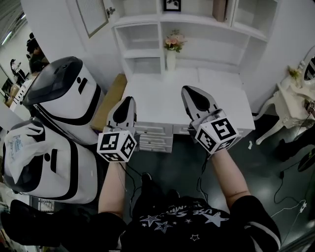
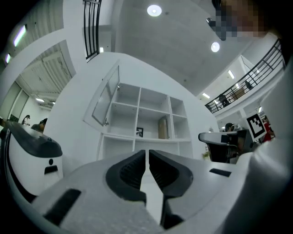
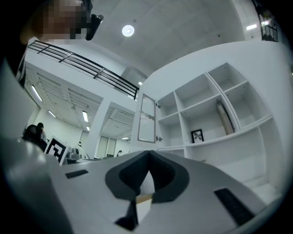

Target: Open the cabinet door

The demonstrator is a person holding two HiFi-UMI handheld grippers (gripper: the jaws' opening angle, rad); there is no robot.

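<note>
The white shelf unit [image 1: 162,34] stands on a white desk [image 1: 162,98]. Its glass-paned cabinet door [image 1: 92,17] at the upper left is swung open. In the left gripper view the door [image 2: 106,98] hangs out to the left of the open shelves [image 2: 151,119]. In the right gripper view the door [image 3: 147,119] is seen nearly edge-on. My left gripper [image 1: 129,100] hovers over the desk's front left corner, jaws shut with nothing between them [image 2: 147,153]. My right gripper [image 1: 189,91] is over the desk front, well below the door, shut and empty [image 3: 149,154].
Two large white-and-black machines [image 1: 64,96] [image 1: 44,162] stand at the left. A wooden board [image 1: 110,101] leans beside the desk. A vase of flowers [image 1: 172,47] and a picture frame [image 1: 172,5] sit on the shelves. Drawers [image 1: 155,135] face me; a white chair [image 1: 290,98] is at the right.
</note>
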